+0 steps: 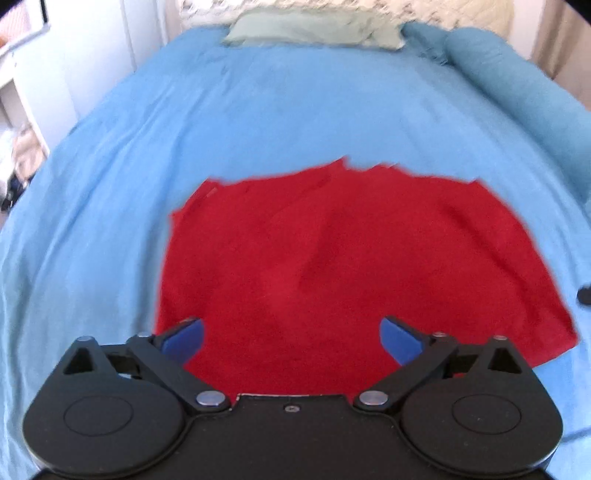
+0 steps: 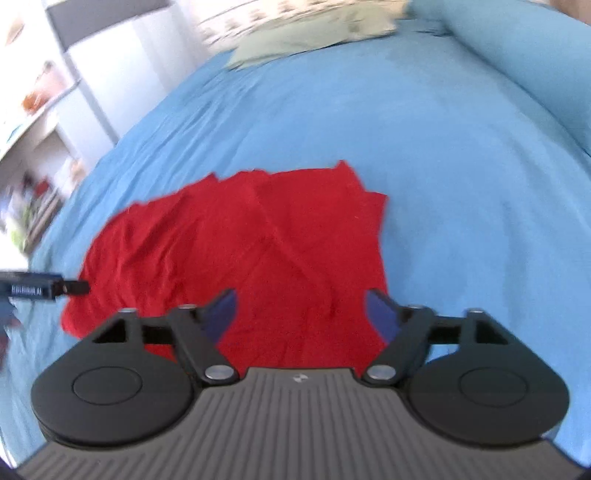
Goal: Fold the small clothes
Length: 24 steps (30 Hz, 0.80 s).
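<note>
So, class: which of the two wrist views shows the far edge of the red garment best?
The right wrist view: the red garment shows its jagged far edge and fold creases fairly sharply on the blue bedspread. The left wrist view shows the garment larger, but its far edge is motion-blurred.

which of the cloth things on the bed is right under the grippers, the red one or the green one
The red garment, spread flat on the blue bedcover just beyond both open grippers. The pale green cloth lies far off at the bed's head.
</note>
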Each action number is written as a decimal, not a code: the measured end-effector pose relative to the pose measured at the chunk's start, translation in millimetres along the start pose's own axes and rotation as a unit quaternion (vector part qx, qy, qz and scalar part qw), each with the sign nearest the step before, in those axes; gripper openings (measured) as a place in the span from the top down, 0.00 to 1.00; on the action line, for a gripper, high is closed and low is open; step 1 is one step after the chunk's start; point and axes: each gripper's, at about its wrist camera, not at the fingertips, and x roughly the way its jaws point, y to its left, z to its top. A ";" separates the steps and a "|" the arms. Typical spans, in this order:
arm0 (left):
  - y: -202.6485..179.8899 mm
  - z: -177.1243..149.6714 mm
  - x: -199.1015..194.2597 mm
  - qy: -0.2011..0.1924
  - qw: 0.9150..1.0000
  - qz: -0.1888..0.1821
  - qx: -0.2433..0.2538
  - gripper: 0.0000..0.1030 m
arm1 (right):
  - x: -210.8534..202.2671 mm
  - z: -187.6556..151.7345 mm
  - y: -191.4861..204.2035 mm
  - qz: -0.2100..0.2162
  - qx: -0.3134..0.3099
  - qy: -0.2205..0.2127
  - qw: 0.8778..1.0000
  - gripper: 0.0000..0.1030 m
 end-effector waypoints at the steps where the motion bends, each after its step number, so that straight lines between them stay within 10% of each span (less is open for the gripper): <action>1: -12.9 2.9 -0.9 -0.008 1.000 -0.004 0.004 0.00 | -8.5 -4.7 -0.1 -0.010 0.016 -0.001 1.000 0.02; 15: -61.8 -1.0 60.2 -0.020 0.997 -0.024 -0.065 0.00 | 26.6 -82.5 -40.5 -0.009 0.259 -0.012 0.966 0.18; 24: -49.8 12.1 84.0 -0.070 0.987 0.074 -0.122 0.02 | 51.9 -73.0 -53.1 0.013 0.322 -0.062 0.945 0.25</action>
